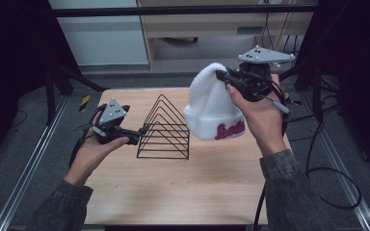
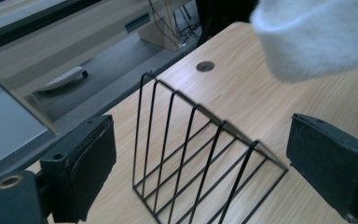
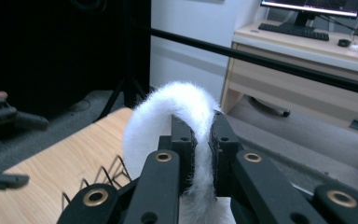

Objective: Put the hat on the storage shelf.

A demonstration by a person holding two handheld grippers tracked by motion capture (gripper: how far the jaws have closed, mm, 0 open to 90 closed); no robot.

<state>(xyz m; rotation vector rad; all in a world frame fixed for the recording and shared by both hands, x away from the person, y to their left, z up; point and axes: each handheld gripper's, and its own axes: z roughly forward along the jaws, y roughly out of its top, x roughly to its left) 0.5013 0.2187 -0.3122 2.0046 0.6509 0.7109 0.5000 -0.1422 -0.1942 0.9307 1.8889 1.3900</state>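
High view, hat: the white knit hat (image 1: 211, 107) with pink lettering hangs in the air over the right side of the desk (image 1: 173, 187), just right of the wire rack (image 1: 164, 129).
High view, right hand-held gripper (image 1: 223, 75): held up high, jaws pinched on the hat's top, so the cuff dangles down.
High view, left hand-held gripper (image 1: 141, 133): low on the left, tips right at the rack's left edge; can't tell if they touch it.
High view, rack: black wire, triangle dividers, standing upright on the desk.
Left gripper view, left hand-held gripper (image 2: 200, 158): jaws spread wide apart, nothing pressed between the pads, the rack (image 2: 200, 158) sits in the gap farther out.
Left gripper view, hat (image 2: 317, 37): fuzzy white bottom edge, top right, above the desk (image 2: 242, 88).
Right gripper view, right hand-held gripper (image 3: 202, 140): jaws squeezed together on a fold of the hat (image 3: 168, 107), white fluff bulging over and between them.
Right gripper view, rack (image 3: 105, 179): a few wire tips poking up below left of the hat.
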